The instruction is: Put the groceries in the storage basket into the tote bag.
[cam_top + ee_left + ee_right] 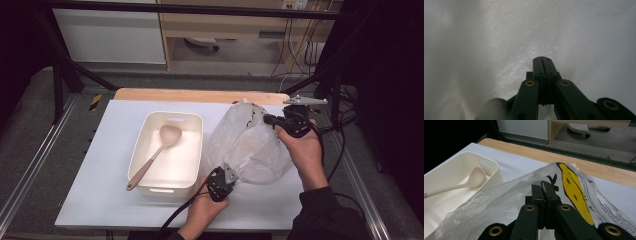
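At the bottom of the high view the left gripper (223,177) is closed on the lower edge of the plastic bag (247,145), which stands puffed up right of centre on the white table (90,200). The right gripper (268,119) is closed on the bag's top edge at the upper right. The thin film could slip out or tear if the two hands pull apart too strongly, and the bag's loose side could push the tub (150,122) with the spoon (159,149) just left of it.
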`<state>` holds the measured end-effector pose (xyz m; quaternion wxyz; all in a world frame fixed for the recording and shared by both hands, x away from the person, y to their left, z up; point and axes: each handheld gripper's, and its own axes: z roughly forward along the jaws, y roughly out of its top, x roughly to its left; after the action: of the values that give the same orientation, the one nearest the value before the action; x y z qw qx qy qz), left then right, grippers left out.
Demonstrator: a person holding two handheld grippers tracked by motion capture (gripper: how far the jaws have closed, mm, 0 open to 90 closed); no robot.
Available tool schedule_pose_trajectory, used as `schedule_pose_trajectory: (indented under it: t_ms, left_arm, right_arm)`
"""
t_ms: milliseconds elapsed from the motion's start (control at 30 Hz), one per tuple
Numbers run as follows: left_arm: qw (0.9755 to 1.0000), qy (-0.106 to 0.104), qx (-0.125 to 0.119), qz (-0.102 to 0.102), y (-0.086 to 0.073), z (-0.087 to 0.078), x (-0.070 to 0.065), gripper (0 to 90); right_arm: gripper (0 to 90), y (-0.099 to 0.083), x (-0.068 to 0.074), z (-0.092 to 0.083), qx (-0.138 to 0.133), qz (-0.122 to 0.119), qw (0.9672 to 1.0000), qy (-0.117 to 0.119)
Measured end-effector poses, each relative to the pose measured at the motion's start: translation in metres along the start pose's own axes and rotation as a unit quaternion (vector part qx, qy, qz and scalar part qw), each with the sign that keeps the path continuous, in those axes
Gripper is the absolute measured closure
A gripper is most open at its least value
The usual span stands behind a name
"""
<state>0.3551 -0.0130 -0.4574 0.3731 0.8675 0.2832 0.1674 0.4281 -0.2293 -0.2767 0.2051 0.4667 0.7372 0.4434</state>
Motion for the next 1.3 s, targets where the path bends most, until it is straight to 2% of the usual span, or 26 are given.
schedule_pose_trajectory:
  t_ms: [133, 200, 467, 667, 900, 1033, 1300]
  left_arm:
    - [1.0000, 0.003, 0.000, 0.001, 0.000, 0.000, 0.000, 90.0]
    - [1.0000, -0.002, 0.000, -0.007, 0.000, 0.000, 0.001, 90.0]
    - [0.9999, 0.001, -0.004, -0.009, 0.000, -0.001, -0.001, 90.0]
    - [0.9997, -0.008, -0.013, -0.017, 0.003, -0.008, -0.004, 90.0]
    - [0.9993, -0.021, -0.027, -0.018, 0.009, -0.031, -0.007, 90.0]
    - [0.9978, -0.041, -0.040, -0.034, 0.012, -0.047, -0.006, 90.0]
    - [0.9951, -0.063, -0.065, -0.039, 0.018, -0.084, -0.005, 90.0]
  right_arm:
    - [90.0, 0.005, -0.002, -0.005, -0.005, -0.002, 1.0000, -0.003]
    - [90.0, 0.005, -0.001, -0.005, -0.002, -0.002, 1.0000, -0.002]
    - [90.0, -0.010, 0.002, 0.011, 0.017, -0.003, 0.9998, 0.007]
    - [90.0, -0.014, 0.005, 0.017, 0.022, 0.001, 0.9997, 0.013]
    - [90.0, -0.014, 0.006, 0.017, 0.023, 0.000, 0.9996, 0.014]
    - [90.0, -0.014, 0.007, 0.018, 0.024, 0.001, 0.9996, 0.014]
    - [90.0, -0.019, 0.006, 0.023, 0.030, 0.005, 0.9994, 0.016]
